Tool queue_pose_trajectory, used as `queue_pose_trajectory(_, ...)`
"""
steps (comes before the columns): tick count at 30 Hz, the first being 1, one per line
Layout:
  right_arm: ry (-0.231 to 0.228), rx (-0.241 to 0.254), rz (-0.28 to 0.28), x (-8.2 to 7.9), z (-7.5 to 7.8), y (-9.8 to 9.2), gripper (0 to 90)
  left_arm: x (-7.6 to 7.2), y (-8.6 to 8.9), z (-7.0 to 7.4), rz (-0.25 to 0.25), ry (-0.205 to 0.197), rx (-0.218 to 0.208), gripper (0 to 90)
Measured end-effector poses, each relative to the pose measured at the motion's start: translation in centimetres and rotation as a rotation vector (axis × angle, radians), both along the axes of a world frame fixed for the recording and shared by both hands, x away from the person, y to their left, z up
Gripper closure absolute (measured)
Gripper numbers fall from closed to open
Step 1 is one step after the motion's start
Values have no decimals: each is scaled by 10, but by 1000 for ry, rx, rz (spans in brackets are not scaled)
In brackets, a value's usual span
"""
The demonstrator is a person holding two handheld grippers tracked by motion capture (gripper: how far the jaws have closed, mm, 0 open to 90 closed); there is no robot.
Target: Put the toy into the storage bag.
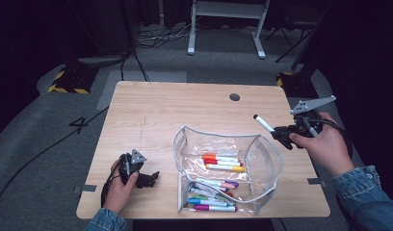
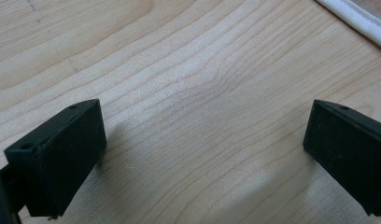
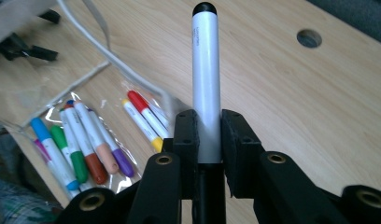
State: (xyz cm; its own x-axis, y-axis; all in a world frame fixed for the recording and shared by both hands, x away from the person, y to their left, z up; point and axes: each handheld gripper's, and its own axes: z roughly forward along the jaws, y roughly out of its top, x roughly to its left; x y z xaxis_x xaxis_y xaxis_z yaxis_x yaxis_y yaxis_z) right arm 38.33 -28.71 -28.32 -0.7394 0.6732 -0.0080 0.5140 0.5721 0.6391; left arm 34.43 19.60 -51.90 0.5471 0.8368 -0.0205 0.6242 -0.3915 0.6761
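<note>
A clear zip pouch (image 1: pixel 269 159) stands open in the middle of the wooden table (image 1: pixel 185 103), with several coloured markers (image 1: pixel 222 162) lying inside. My right gripper (image 1: pixel 277 131), to the right of the pouch and above the table, is shut on a white marker with a black end (image 1: pixel 263 122). In the right gripper view the jaws clamp that white marker (image 3: pixel 205 65) upright, and the coloured markers (image 3: pixel 93 144) lie in the pouch at the left. My left gripper (image 1: pixel 153 177) rests open on the table left of the pouch. Its jaws (image 2: pixel 205 116) stand wide apart over bare wood, with the pouch's white edge (image 2: pixel 354 19) beyond.
A round cable hole (image 1: pixel 234 96) sits near the table's far edge. Bare wood stretches across the table's far and left parts. Behind the table on the grey carpet are a white desk frame (image 1: pixel 190 45), cables (image 1: pixel 156 38) and a yellow-and-black striped base (image 1: pixel 68 81).
</note>
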Motion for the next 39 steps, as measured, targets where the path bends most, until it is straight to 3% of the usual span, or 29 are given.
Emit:
queue_pose_trajectory(7,-20,-10,124,-15,25,32,771,0,0,0,-2,4,-3,0)
queue_pose_trajectory(15,24,-61,275,-36,24,82,771,3,-2,0,-6,7,-9,0)
queue_pose_trajectory(19,59,-94,344,-43,15,105,771,4,-2,1,-22,23,-4,0)
queue_pose_trajectory(20,74,-102,357,-45,13,111,771,4,-2,0,-12,0,-1,0)
queue_pose_trajectory(26,142,-154,434,-48,-10,139,771,5,-2,0,-13,0,2,0)
queue_pose_trajectory(39,303,-288,527,-50,-62,178,771,5,-2,0,-13,0,2,0)
